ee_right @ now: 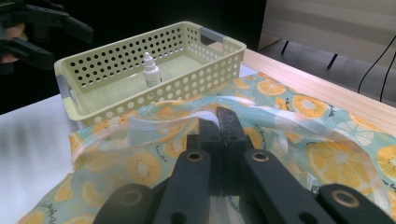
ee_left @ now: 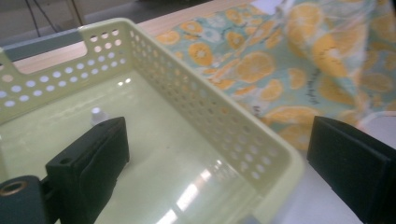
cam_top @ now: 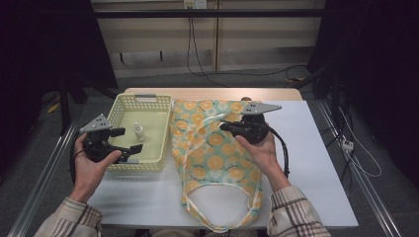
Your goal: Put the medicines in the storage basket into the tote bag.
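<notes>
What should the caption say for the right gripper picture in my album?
Right gripper pinching the orange-print bag beside a basket holding a small bottle.

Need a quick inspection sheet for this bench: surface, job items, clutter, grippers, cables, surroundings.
Surface: white table, wooden strip at far edge.
Job's things: orange-print bag lying flat, handle strap lifted; small white bottle upright in yellow-green basket.
Clutter: nothing seen.
Grippers: left hand-held gripper open at the basket; right hand-held gripper shut on the strap.
Cables: black cable trails from right gripper; more on floor.
Surroundings: dark, pale wall panel behind.
</notes>
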